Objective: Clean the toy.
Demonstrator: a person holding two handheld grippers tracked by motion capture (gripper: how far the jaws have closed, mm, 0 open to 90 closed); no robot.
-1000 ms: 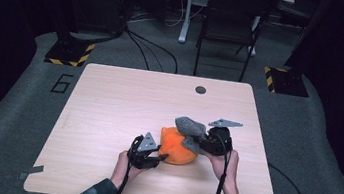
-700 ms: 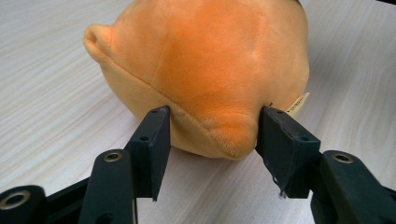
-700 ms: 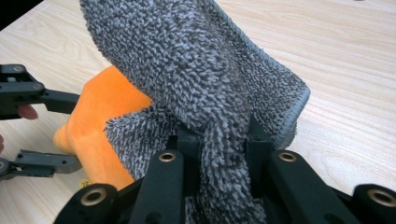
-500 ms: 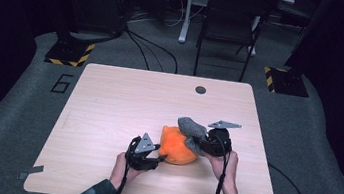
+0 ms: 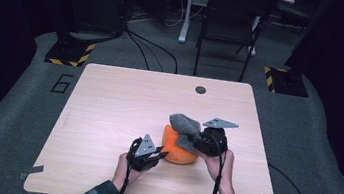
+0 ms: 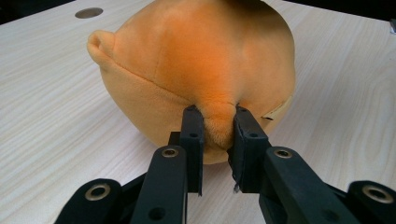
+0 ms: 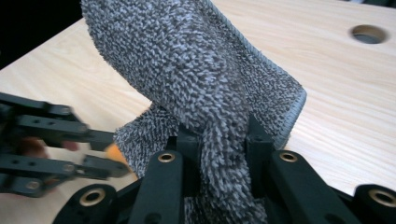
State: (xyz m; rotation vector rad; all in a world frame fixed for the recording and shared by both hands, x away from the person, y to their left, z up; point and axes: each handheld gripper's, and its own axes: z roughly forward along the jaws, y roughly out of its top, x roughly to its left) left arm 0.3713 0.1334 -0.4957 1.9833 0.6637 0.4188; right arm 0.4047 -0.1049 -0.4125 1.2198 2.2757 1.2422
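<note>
The orange plush toy (image 6: 196, 70) has short, velvety matt pile with stitched seams. The grey cloth (image 7: 205, 79) is coarse looped microfibre, matt, with an overlocked hem. The table (image 5: 107, 113) is pale wood-grain laminate, smooth. The gripper jaws are matt black plastic with metal rivets.

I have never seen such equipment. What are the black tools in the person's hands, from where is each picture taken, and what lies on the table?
A person sits at a light wooden table and holds one two-jaw tool in each hand. One picture comes from a camera above the table; the other two come from small cameras riding on the tools, looking along their black jaws. The left hand-held gripper has just been closing and now pinches a fold of the round orange plush toy that lies on the table. The right hand-held gripper is shut on a grey looped-pile cloth, lifted beside the toy. A small round hole is near the table's far edge.
</note>
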